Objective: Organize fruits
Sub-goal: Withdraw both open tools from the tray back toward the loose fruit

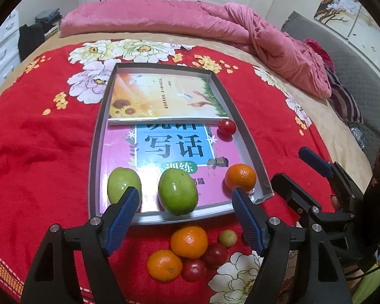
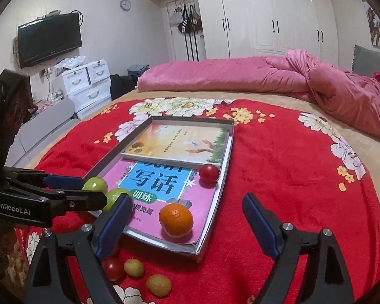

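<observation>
On the bed's red floral blanket (image 1: 38,139) lies a shallow tray (image 1: 250,152) holding two books, two green fruits (image 1: 177,192), one orange (image 1: 240,177) and one tomato (image 1: 226,127). Nearer its front edge lie two oranges (image 1: 188,242), two tomatoes (image 1: 193,269) and two small yellow-green fruits (image 2: 133,267). Both tools, left tool (image 1: 185,207) and right tool (image 2: 187,225), gape wide, empty.

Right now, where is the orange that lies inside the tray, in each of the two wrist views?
Left wrist view: the orange in the tray sits at the tray's near right corner, right of centre.
Right wrist view: the same orange lies low in the middle, on the pink book.
Shared landmark: the red tomato farther along the tray's right wall.
</observation>
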Demonstrator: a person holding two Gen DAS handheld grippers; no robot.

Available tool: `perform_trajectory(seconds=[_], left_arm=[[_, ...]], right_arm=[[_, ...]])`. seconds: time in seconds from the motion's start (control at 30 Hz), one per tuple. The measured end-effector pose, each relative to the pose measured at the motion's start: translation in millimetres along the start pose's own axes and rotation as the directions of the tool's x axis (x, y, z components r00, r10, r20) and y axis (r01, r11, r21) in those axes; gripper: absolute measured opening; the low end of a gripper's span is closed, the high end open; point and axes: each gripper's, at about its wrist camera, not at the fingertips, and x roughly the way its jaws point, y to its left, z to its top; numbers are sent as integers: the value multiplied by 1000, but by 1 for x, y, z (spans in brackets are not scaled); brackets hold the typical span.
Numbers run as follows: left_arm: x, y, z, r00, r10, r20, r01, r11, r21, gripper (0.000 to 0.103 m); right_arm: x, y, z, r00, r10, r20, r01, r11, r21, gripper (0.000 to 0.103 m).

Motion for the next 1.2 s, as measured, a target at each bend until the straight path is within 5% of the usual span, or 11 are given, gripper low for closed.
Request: perform_trajectory(seconds=[0.73,1.2], left_arm=[[-28,16,1,998,9,55,-7,1000,-30,80],[-40,21,-9,998,-1,66,3,1000,-19,80]], right_arm=[[-30,-4,3,994,-39,98,35,999,35,97],[-34,0,-6,994,-91,56,90,996,27,98]])
